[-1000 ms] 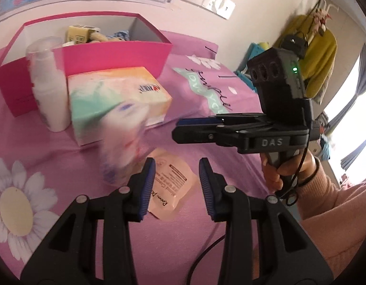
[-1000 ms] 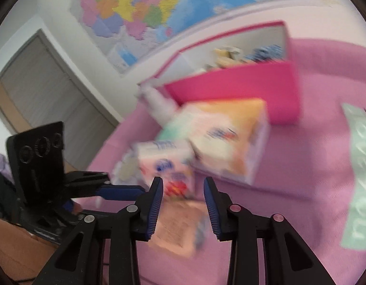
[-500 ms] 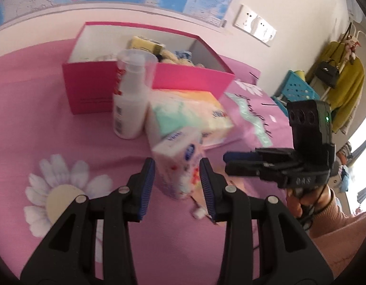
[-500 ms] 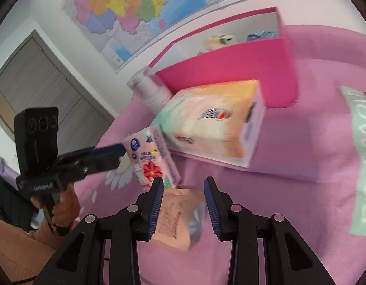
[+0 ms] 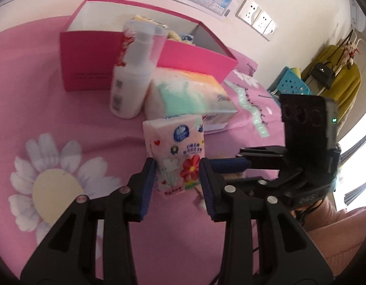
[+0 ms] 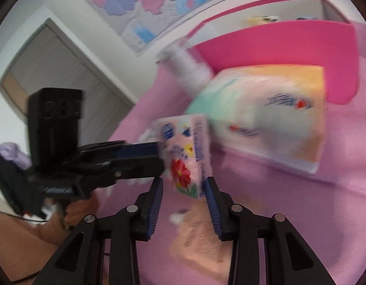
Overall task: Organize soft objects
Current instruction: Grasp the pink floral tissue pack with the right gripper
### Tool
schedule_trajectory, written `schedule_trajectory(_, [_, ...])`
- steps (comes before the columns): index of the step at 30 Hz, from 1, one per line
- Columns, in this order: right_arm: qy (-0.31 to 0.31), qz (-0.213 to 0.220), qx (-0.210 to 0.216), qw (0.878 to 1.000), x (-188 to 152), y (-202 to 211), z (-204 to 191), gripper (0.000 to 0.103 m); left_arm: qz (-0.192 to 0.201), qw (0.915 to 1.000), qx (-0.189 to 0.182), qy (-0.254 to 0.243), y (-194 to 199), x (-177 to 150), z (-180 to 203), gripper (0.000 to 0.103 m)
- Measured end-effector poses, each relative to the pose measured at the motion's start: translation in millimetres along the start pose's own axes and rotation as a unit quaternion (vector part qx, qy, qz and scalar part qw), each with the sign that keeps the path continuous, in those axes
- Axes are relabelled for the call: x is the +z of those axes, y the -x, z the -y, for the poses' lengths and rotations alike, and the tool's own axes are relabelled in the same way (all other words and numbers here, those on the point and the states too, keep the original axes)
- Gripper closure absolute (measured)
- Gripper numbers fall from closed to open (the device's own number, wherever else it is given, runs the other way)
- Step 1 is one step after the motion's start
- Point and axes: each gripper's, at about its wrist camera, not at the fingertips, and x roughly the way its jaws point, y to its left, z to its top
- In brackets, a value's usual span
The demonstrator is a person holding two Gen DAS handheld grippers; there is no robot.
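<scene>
— On the pink flowered tabletop [image 5: 28, 90], what does the scene hold, biggest first?

— At the back stands the open pink box [image 5: 87, 64], already carrying a few items. In front of it lies the large tissue box [image 5: 194, 97], beside an upright white pump bottle [image 5: 130, 83]. Nearer still stands the small tissue pack [image 5: 178, 156], upright, with a flat peach sachet [image 6: 202, 239] lying just beside its base.

— And the tongs?

— The left tongs [image 5: 177, 178] straddle the lower part of the pack, one blue pad at each side. Whether they are pressing it cannot be told; the pads look level with its edges. The right tongs [image 6: 184, 199] stand parted, close to the pack's lower corner, with the sachet below them.

— How would the pack handle?

— Probably very light, with a slick plastic wrapper over soft, compressible paper. It would dent rather than break. Its broad flat faces look the sensible place to pinch, low and centred, firmly enough that the film does not slide. The sachet, being thin and limp, would likely need taking by an edge.
</scene>
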Motion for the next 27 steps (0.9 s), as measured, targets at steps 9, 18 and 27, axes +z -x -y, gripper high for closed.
schedule_trajectory(9, [0.045, -0.046, 0.052, 0.997, -6, -27, -43, 0.065, 0.011, 0.9995, 0.029, 0.007, 13, -4, -5, 0.063])
schedule_trajectory(18, [0.038, 0.004, -0.034, 0.999, 13, -2, -17, 0.061, -0.004, 0.9970, 0.077, 0.007, 19, -29, 9, 0.062])
schedule_trajectory(27, [0.046, -0.023, -0.046, 0.998, 28, -31, -9, 0.055, -0.034, 0.9966, 0.057, 0.050, 6, -46, 4, 0.062])
